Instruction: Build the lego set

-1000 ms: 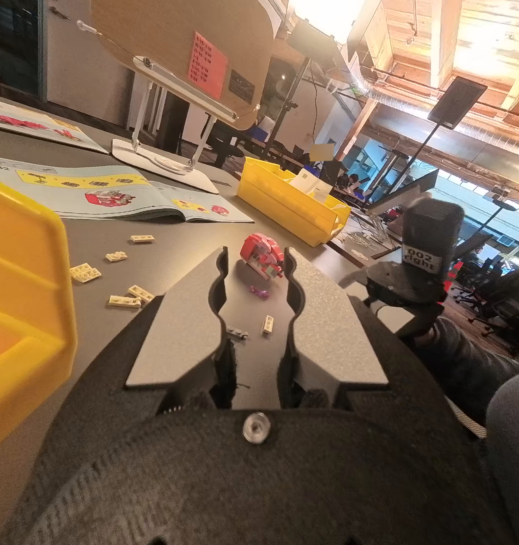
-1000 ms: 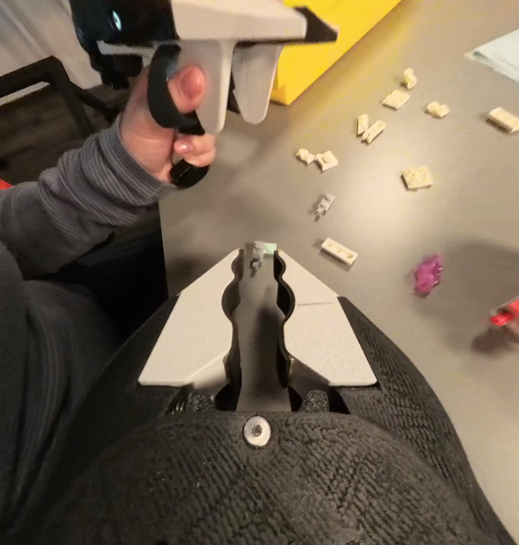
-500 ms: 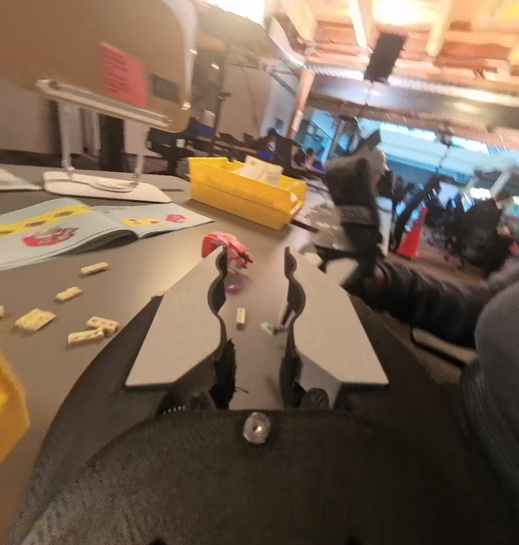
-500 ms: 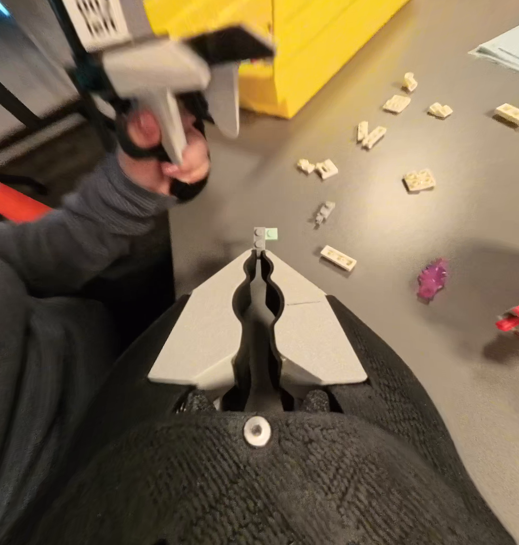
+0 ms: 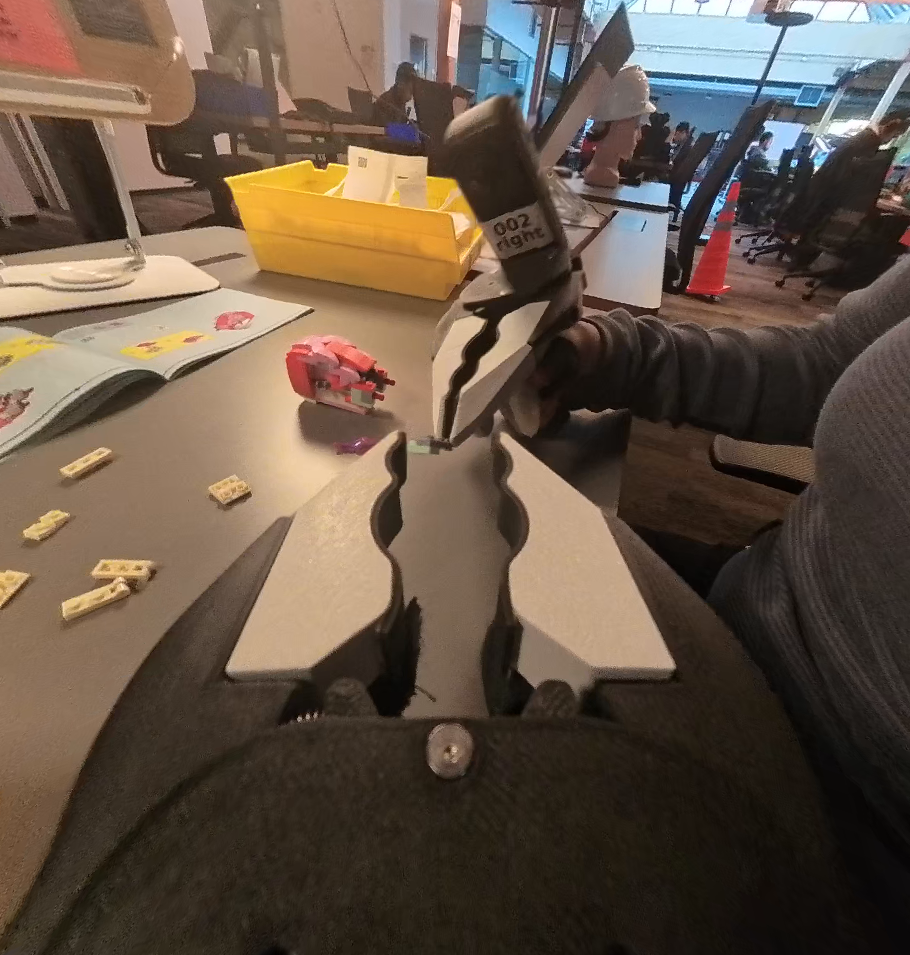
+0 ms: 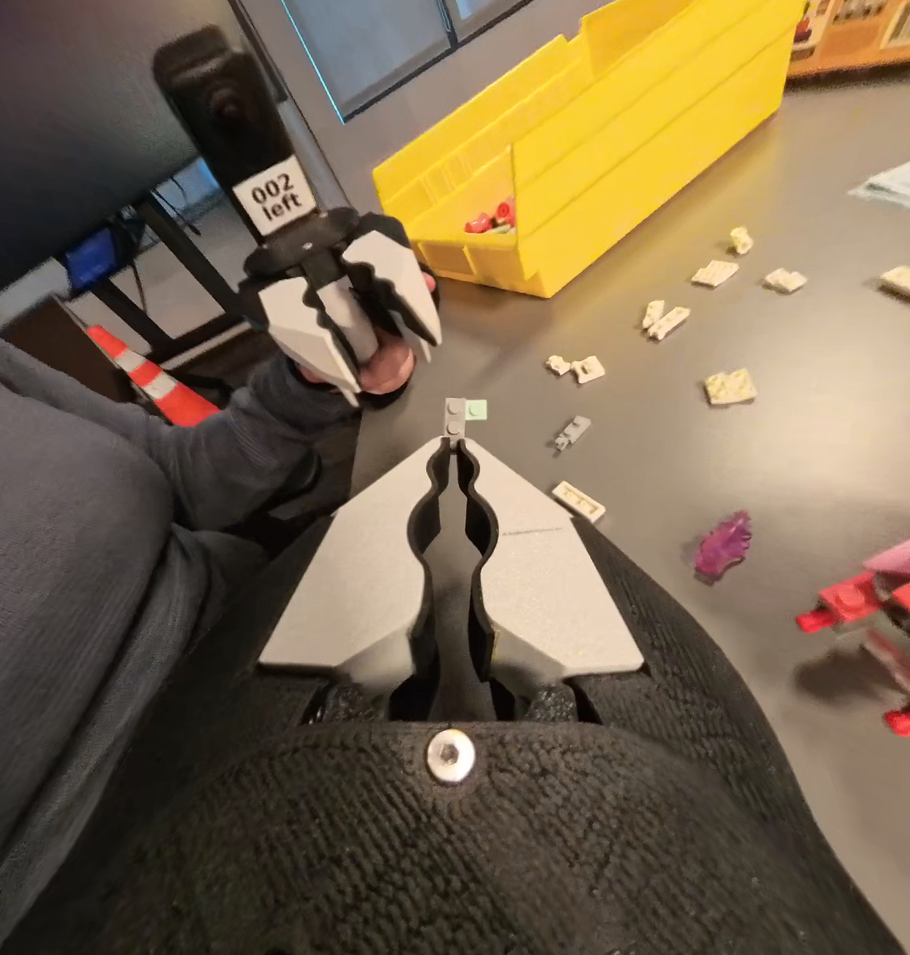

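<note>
In the left wrist view, the left gripper [image 5: 450, 449] stands apart with nothing between its fingers, above the dark worktop [image 5: 210, 413] close to its near right edge. Just beyond, the right gripper [image 5: 445, 436] points down, clamped on a small grey and green brick piece [image 5: 426, 445].

In the right wrist view, the right gripper [image 6: 454, 442] is together on the grey and green brick piece [image 6: 458, 417], over bare worktop [image 6: 649, 439] near the edge. A yellow bin [image 6: 623, 155] stands far; cream bricks [image 6: 729, 386] lie to the right.

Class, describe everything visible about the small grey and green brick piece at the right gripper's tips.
The brick piece is a thin grey two-stud plate with a pale green single-stud plate joined at its far end's side. It looks like smooth plastic. The right gripper pinches its near end, holding it above the dark table, close to the open left gripper.
</note>
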